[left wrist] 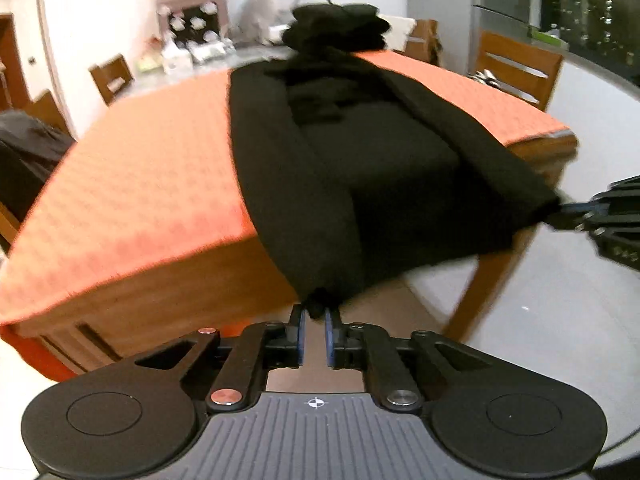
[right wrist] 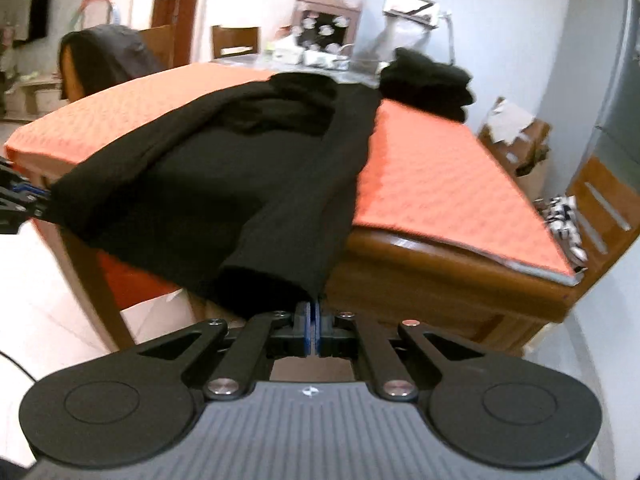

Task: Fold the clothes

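I hold the black garment [left wrist: 352, 168] by its near end with both tongs. It looks like a long-sleeved top, and most of it lies on the orange cloth [left wrist: 132, 184] of the worktop [right wrist: 440, 292], with the near end hanging past the near edge. My left tongs [left wrist: 316, 314] pinch a small bunch of cloth at the near left corner. My right tongs [right wrist: 313, 308] are pressed tight on the near right corner.

The left tongs only hold a little knot of cloth, so I think it could slip out if I pull hard. Then that corner would drop to the floor [left wrist: 540, 320] and the fold would go crooked. If one side lifts more than the other, the top could twist too.

The right view shows a dark jacket over a chair [right wrist: 104, 56] at the far left. The left view shows a window with small lights [left wrist: 592, 8] at the far right. Both views show a pile of black clothes [right wrist: 428, 80] at the far end
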`<control>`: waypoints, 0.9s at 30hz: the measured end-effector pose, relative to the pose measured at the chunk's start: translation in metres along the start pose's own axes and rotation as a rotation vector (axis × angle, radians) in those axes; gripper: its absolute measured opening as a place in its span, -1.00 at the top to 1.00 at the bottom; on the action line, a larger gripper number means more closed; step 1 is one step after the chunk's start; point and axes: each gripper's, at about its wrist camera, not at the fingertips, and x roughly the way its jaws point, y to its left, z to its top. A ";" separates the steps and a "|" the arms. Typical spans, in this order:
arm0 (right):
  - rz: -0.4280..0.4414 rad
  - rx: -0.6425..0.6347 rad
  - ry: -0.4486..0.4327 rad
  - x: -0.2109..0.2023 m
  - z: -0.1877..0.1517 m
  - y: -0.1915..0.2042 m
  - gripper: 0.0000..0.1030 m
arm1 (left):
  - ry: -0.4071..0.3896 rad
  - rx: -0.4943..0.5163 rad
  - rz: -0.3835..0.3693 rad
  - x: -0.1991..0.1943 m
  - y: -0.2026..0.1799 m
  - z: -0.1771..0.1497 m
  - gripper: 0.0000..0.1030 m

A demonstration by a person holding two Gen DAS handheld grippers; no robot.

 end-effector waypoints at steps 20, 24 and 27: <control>0.407 0.232 -0.002 0.071 -0.001 -0.099 -0.18 | -0.071 -0.076 -0.212 0.048 0.062 0.015 -0.13; 0.474 0.198 0.029 0.098 -0.002 -0.096 -0.17 | -0.045 -0.091 -0.284 0.063 0.063 0.017 -0.14; 0.524 0.188 0.047 0.114 -0.001 -0.094 -0.16 | -0.006 -0.095 -0.316 0.076 0.064 0.018 -0.11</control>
